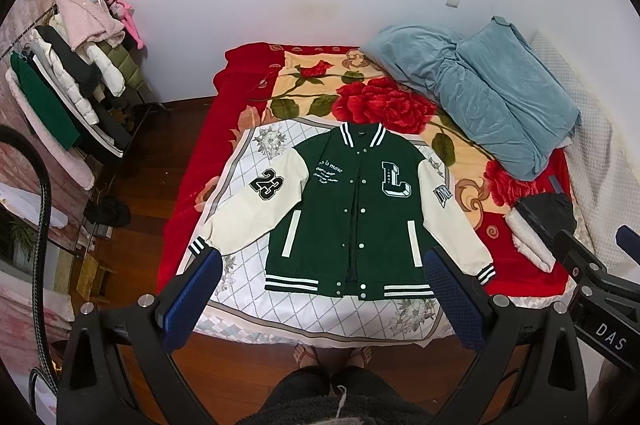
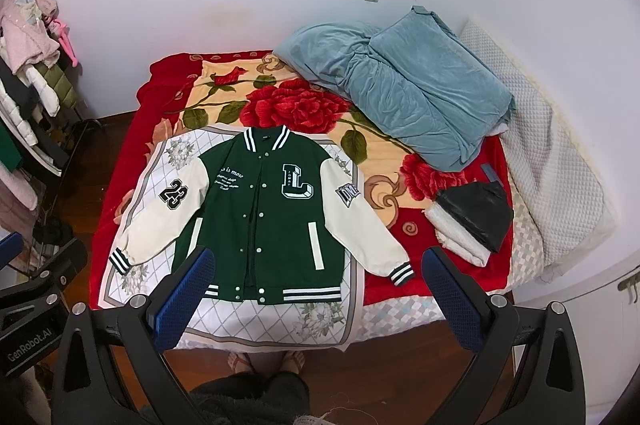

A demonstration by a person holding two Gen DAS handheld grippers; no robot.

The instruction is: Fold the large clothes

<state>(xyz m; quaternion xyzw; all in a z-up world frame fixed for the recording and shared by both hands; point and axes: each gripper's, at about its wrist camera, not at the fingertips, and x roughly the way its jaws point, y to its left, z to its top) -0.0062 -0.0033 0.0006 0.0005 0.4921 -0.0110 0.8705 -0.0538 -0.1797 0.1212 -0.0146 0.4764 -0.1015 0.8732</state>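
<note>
A green varsity jacket (image 1: 352, 213) (image 2: 264, 217) with cream sleeves lies flat and face up on a white patterned cloth (image 1: 320, 309) (image 2: 260, 321) on the bed. Its sleeves angle outward, and a "23" patch and a large "L" show on the front. My left gripper (image 1: 322, 256) hangs open above the near edge of the bed, its blue pads (image 1: 192, 297) wide apart and holding nothing. My right gripper (image 2: 318, 254) is open in the same way, over the jacket's hem and right cuff, and does not touch the cloth.
A red rose blanket (image 1: 380, 97) covers the bed. A bundled blue quilt (image 1: 492, 93) (image 2: 408, 93) lies at the far right, with a black and white folded item (image 2: 472, 221) nearer. A clothes rack (image 1: 68, 85) stands left on the wooden floor. The person's feet (image 1: 332, 355) are at the bed's foot.
</note>
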